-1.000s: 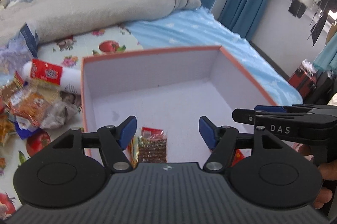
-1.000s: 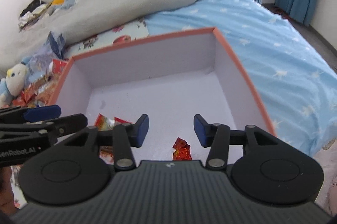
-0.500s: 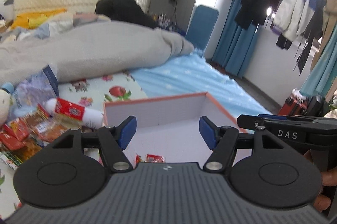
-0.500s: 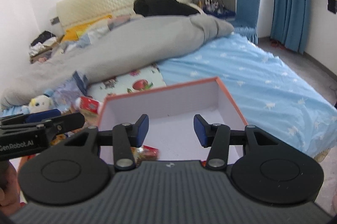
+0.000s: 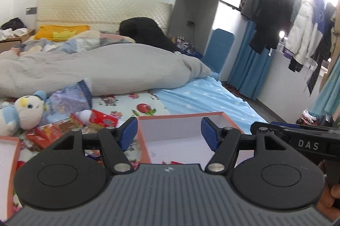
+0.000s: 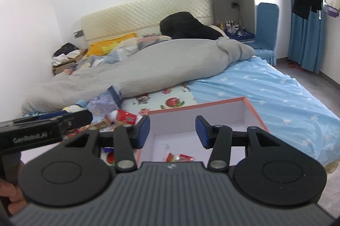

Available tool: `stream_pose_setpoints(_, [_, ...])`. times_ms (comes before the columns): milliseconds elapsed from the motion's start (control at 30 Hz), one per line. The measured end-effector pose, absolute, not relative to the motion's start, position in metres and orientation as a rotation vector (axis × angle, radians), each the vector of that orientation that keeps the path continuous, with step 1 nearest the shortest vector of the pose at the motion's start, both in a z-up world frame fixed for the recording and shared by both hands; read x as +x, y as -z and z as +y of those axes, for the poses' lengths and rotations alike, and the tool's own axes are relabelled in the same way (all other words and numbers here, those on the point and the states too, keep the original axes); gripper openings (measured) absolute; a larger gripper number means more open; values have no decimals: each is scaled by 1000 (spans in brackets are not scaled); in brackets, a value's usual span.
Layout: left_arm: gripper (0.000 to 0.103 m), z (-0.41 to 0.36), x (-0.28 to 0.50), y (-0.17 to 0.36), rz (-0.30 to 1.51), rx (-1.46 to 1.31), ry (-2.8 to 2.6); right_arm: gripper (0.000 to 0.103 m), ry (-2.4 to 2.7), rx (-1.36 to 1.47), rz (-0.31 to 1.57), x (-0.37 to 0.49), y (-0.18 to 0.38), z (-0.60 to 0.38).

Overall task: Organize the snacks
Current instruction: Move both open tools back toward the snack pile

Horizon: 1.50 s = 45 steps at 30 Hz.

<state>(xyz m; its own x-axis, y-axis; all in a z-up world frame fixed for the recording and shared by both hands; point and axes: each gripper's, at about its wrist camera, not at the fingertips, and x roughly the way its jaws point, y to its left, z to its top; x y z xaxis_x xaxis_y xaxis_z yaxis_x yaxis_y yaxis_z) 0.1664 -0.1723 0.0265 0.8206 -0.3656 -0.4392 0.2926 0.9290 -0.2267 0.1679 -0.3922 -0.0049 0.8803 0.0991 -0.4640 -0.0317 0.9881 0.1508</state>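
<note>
An orange-rimmed white box point(image 5: 180, 116) lies on the bed, also in the right wrist view point(image 6: 199, 106). Red snack packets point(image 6: 179, 157) lie on its floor. A pile of loose snacks point(image 5: 53, 132) lies left of the box, with a red-and-white pack point(image 5: 102, 118) near it, also in the right wrist view point(image 6: 125, 117). My left gripper point(image 5: 169, 133) is open and empty, raised above the box's near side. My right gripper point(image 6: 172, 130) is open and empty, raised over the box.
A plush toy point(image 5: 23, 111) and a crinkled blue bag point(image 5: 70, 98) lie left of the snacks. A grey duvet point(image 5: 95, 71) covers the bed behind. A second orange-rimmed box edge point(image 5: 12, 162) is at the far left. Clothes hang at the right point(image 5: 274, 13).
Both grippers have lifted up and back from inside the box and tilted upward, so the room shows. Both stay open and empty; the snacks stay in the box.
</note>
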Motion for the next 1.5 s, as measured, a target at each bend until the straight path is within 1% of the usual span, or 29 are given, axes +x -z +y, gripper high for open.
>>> stream_pose_setpoints(767, [71, -42, 83, 4, 533, -243, 75, 50, -347, 100, 551, 142, 43, -266])
stream_pose_setpoints(1200, [71, -3, 68, 25, 579, -283, 23, 50, -369, 99, 591, 142, 65, -226])
stream_pose_setpoints(1500, [71, 9, 80, 51, 632, -322, 63, 50, -312, 89, 611, 139, 77, -219])
